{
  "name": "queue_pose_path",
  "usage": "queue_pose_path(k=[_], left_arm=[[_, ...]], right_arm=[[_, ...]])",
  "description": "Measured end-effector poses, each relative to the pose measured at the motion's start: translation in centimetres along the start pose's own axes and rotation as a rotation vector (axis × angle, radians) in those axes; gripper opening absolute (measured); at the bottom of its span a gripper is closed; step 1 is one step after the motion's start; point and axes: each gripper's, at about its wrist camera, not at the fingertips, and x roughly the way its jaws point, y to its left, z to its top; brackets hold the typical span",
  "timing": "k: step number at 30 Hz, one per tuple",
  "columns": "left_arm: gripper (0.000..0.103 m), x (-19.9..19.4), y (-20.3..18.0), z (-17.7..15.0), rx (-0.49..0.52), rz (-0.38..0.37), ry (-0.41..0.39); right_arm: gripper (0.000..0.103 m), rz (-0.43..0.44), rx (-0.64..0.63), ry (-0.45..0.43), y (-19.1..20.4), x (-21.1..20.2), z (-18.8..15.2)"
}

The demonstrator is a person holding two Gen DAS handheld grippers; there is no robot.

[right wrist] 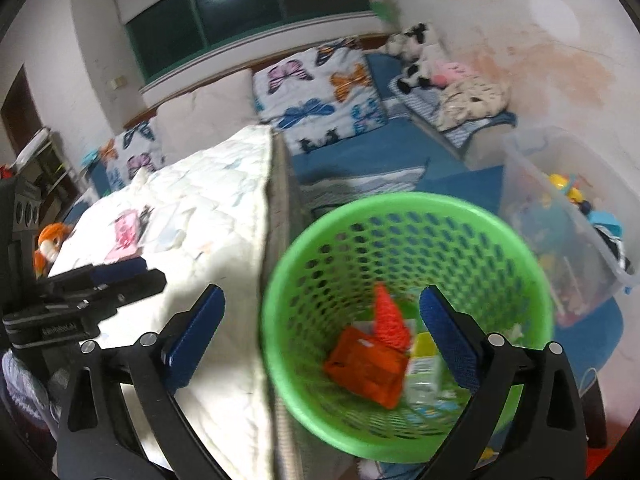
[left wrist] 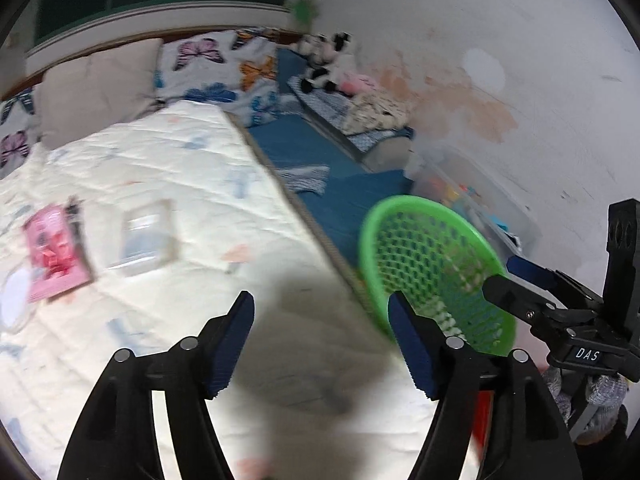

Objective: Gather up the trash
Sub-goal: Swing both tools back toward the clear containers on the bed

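A green mesh waste basket (right wrist: 404, 320) stands beside the bed's right edge. It holds orange wrappers (right wrist: 368, 364) and a pale carton (right wrist: 426, 364). My right gripper (right wrist: 322, 336) is open and empty, hovering above the basket's near rim. My left gripper (left wrist: 322, 340) is open and empty above the white quilt (left wrist: 160, 200). A pink packet (left wrist: 56, 252) and a clear plastic packet (left wrist: 146, 236) lie on the quilt, to the left of and beyond the left gripper. The basket (left wrist: 432, 268) shows at the right in the left wrist view, with the right gripper (left wrist: 516, 280) over it.
Butterfly pillows (right wrist: 320, 92) and plain cushions line the bed's head. A blue mat (left wrist: 320, 152), soft toys (right wrist: 420, 56) and a clear storage bin of toys (right wrist: 560, 216) lie along the right wall. An orange-haired doll (right wrist: 50, 244) sits at the bed's left.
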Motion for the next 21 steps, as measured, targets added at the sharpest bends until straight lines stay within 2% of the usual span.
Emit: queue_pose_path(k=[12, 21], left_arm=[[0.068, -5.4, 12.6, -1.1, -0.139, 0.256, -0.061], [0.076, -8.5, 21.5, -2.0, -0.233, 0.419, -0.081]], right_arm=[[0.097, 0.099, -0.117, 0.081, 8.4, 4.8, 1.4], [0.097, 0.145, -0.177, 0.124, 14.2, 8.8, 3.6]])
